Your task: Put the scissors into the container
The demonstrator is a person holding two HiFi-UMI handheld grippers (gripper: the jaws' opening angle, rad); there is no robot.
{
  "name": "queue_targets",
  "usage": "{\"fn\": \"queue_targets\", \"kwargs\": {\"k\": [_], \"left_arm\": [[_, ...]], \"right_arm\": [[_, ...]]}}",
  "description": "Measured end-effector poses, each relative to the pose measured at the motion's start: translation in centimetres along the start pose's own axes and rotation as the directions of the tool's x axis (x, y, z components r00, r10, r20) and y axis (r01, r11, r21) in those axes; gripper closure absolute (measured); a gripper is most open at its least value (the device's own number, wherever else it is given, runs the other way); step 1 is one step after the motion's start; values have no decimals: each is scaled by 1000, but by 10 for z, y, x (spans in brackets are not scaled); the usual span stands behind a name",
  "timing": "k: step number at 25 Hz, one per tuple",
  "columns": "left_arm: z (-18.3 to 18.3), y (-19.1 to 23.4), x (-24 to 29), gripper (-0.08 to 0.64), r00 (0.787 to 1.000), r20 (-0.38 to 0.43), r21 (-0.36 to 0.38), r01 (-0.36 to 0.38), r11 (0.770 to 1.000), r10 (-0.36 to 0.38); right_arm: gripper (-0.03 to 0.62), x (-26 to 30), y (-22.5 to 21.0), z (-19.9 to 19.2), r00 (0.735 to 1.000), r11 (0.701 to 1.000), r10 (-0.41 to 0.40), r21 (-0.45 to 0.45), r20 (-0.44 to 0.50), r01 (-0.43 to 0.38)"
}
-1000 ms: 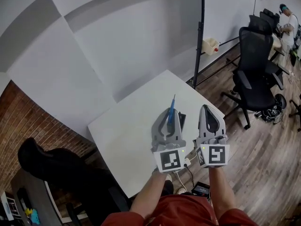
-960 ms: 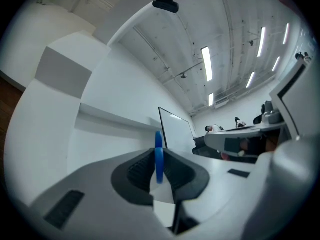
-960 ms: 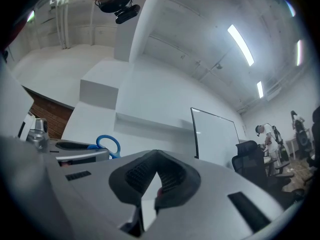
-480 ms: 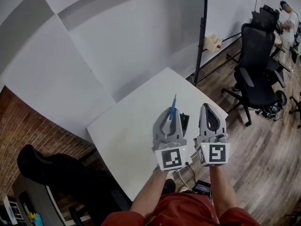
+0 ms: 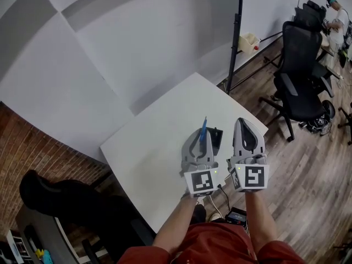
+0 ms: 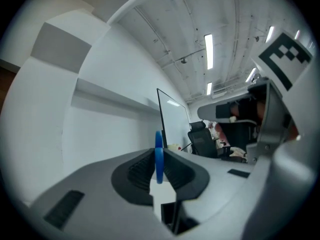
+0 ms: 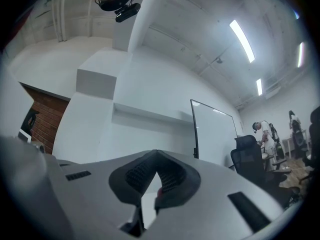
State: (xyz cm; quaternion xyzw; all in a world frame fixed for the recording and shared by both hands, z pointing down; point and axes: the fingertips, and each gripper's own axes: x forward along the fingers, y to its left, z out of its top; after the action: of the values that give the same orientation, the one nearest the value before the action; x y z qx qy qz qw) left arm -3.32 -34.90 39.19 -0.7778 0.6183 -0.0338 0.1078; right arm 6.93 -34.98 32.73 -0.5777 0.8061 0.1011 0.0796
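Note:
The blue scissors (image 5: pixel 203 130) stick up and away from my left gripper (image 5: pixel 201 135), which is shut on them above the white table (image 5: pixel 154 147). In the left gripper view the blue piece (image 6: pixel 159 160) stands edge-on between the ribbed pads of the left gripper (image 6: pixel 159 153). A small dark container (image 5: pixel 216 139) sits on the table right behind that gripper, partly hidden by it. My right gripper (image 5: pixel 245 127) hovers beside it on the right. In its own view the right gripper (image 7: pixel 155 157) has its tips together with nothing between them.
A black pole stand (image 5: pixel 236 43) rises past the table's far corner, with a beige object (image 5: pixel 250 40) on the floor behind it. A black office chair (image 5: pixel 300 84) and a person (image 5: pixel 334 21) are at the right. A dark chair (image 5: pixel 55 202) sits lower left. Cables (image 5: pixel 217 196) hang at the near edge.
Both grippers have drifted slightly towards me and to the right over the table. The left stays closed on the scissors.

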Motion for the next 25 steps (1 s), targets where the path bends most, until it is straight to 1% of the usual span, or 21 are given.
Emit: {"fn": "queue_targets", "kwargs": {"k": [2,7,13,25], "left_arm": [[-9,1,0,509,1000,-27,0,5,1000,-5],[-29,-1,3,509,998,-57,-28,21,999,-22],[-43,0,8,509,994,-99,-43,32,999,-36],[-63,-6,12,509,988,-127,-72,77,994,-86]], "right_arm": [[584,0,3,-2,1000,1000,1,-2,-7,-1],[584,-2,8,-7,1000,1000,2,-12,-16,-2],[584,-2,9,-13,1000,1000,-7,-18,-15,7],[584,3,7,-28,998,999,-40,-16,-48,39]]}}
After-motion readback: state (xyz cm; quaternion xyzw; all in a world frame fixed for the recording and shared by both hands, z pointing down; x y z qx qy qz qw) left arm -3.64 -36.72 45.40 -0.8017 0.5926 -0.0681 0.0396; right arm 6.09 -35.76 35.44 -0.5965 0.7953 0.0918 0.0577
